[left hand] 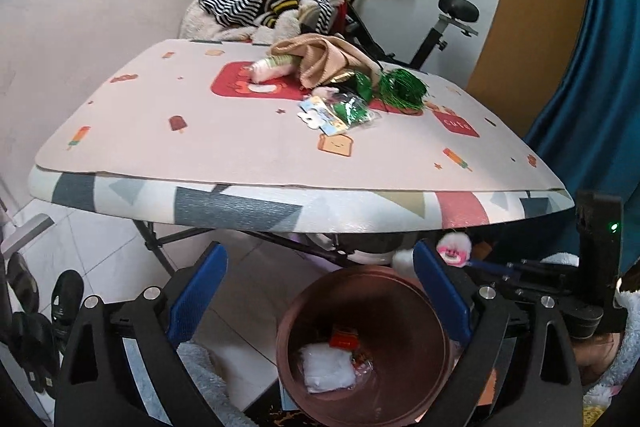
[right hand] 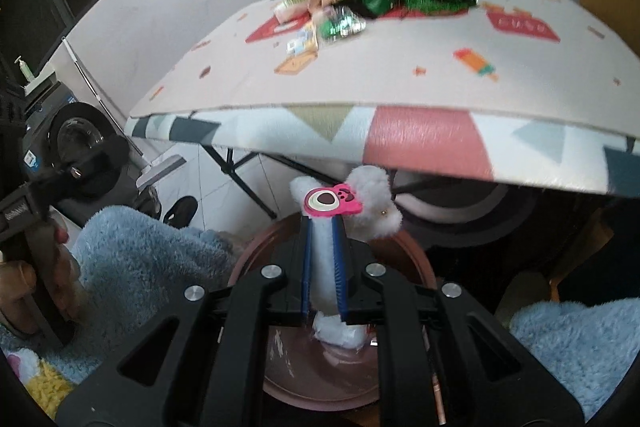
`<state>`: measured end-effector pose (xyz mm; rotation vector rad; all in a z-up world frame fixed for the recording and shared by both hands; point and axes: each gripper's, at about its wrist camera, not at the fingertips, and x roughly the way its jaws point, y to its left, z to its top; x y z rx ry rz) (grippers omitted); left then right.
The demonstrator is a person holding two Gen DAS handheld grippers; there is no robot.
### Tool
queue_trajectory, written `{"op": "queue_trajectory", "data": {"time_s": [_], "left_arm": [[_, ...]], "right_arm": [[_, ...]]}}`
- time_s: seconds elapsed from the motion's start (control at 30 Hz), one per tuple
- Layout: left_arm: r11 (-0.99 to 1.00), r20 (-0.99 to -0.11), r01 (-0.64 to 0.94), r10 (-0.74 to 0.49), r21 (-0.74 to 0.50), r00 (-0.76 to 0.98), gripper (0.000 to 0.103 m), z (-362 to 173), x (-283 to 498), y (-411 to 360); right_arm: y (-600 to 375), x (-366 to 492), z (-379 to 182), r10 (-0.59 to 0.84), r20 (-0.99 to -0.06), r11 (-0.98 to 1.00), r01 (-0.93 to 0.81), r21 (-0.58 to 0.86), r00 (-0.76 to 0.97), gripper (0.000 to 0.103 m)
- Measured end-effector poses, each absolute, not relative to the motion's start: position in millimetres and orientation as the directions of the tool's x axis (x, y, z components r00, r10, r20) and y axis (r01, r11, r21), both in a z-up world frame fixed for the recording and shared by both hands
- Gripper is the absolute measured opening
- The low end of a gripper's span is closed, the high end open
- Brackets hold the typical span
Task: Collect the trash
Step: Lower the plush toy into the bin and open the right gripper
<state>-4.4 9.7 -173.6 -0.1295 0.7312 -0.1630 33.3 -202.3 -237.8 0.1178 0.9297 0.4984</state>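
Below, bin [left hand: 362, 351] rim sits just under table [left hand: 280, 211] edge.

In the right wrist view the table top [right hand: 400, 67] was motion-blurred, so the red label's lettering at upper right could not be read. The brown bin [right hand: 320, 379] at bottom centre was mostly hidden behind the right gripper [right hand: 322, 227]. In the left wrist view the bin's [left hand: 400, 307] lower rim was cut off by the bottom edge.
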Motion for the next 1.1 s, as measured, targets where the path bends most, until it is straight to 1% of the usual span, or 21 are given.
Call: {"op": "queue_trajectory", "data": {"time_s": [0.17, 0.33, 0.53, 0.63, 0.67, 0.7, 0.73, 0.77, 0.8, 0.83, 0.87, 1.03, 1.1], "left_arm": [[0.981, -0.642, 0.051, -0.16, -0.185, 0.75, 0.092, -177.4, -11.6, 17.5], [0.976, -0.648, 0.034, -0.167, -0.213, 0.743, 0.092, -181.2, -10.1, 24.5], [0.975, -0.655, 0.039, -0.176, -0.218, 0.735, 0.092, -184.7, -7.6, 21.4], [0.975, -0.656, 0.042, -0.178, -0.217, 0.733, 0.092, -184.9, -7.7, 20.1], [0.975, -0.656, 0.039, -0.177, -0.22, 0.734, 0.092, -185.0, -8.0, 21.0], [0.974, -0.657, 0.035, -0.177, -0.223, 0.733, 0.092, -185.1, -7.7, 20.9], [0.973, -0.656, 0.03, -0.176, -0.228, 0.734, 0.092, -185.3, -7.7, 21.8], [0.972, -0.656, 0.025, -0.175, -0.232, 0.734, 0.092, -185.4, -7.5, 22.8], [0.972, -0.656, 0.022, -0.175, -0.235, 0.734, 0.092, -185.2, -7.0, 24.1], [0.971, -0.656, 0.02, -0.175, -0.236, 0.734, 0.092, -185.2, -6.9, 24.6], [0.972, -0.656, 0.02, -0.175, -0.236, 0.734, 0.092, -185.1, -6.9, 24.8], [0.975, -0.654, 0.032, -0.173, -0.222, 0.737, 0.092, -184.4, -7.6, 23.5], [0.975, -0.655, 0.033, -0.172, -0.219, 0.735, 0.092, -184.4, -7.9, 22.4]], "right_arm": [[-192.5, 37.7, -256.1, 0.445, -0.785, 0.881, -0.371, 0.295, 0.432, 0.014], [-185.7, 42.4, -270.9, 0.434, -0.818, 0.882, -0.361, 0.302, 0.378, 0.014], [-186.4, 49.3, -283.9, 0.436, -0.837, 0.886, -0.322, 0.334, 0.331, 0.014], [-186.8, 49.3, -285.0, 0.423, -0.843, 0.893, -0.309, 0.327, 0.333, 0.023], [-188.2, 48.7, -283.4, 0.425, -0.838, 0.894, -0.304, 0.329, 0.342, 0.03], [-188.7, 49.0, -282.1, 0.425, -0.836, 0.895, -0.302, 0.329, 0.348, 0.039], [-190.0, 48.0, -279.6, 0.418, -0.832, 0.899, -0.297, 0.322, 0.366, 0.046], [-191.8, 47.9, -277.4, 0.411, -0.827, 0.903, -0.292, 0.314, 0.382, 0.065], [-192.9, 47.2, -275.0, 0.406, -0.821, 0.907, -0.288, 0.308, 0.4, 0.08], [-193.8, 47.3, -272.8, 0.404, -0.814, 0.909, -0.285, 0.305, 0.417, 0.086], [-194.8, 47.1, -270.5, 0.397, -0.81, 0.913, -0.279, 0.298, 0.432, 0.098], [-195.5, 47.2, -266.8, 0.353, -0.817, 0.93, -0.269, 0.252, 0.456, 0.097], [-195.1, 45.5, -260.8, 0.348, -0.801, 0.931, -0.28, 0.234, 0.487, 0.097]]}}
